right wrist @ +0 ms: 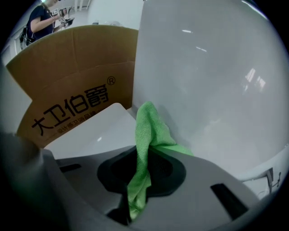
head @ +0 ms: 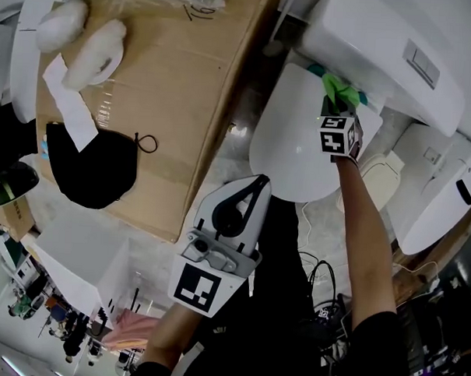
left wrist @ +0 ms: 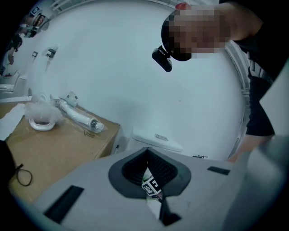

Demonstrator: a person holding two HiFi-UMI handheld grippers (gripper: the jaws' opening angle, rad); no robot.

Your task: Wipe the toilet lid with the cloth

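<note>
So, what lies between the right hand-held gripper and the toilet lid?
Only the green cloth, clamped in the right hand-held gripper, near the toilet lid; the right gripper view shows it.

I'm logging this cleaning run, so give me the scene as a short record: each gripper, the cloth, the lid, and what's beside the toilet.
right gripper: shut on the cloth, at the lid's rear edge by the tank
left gripper: shut, empty, off the lid's near edge
cloth: green, bunched, pinched between the right jaws
lid: white, down
beside toilet: cardboard box, left of it in the head view
</note>
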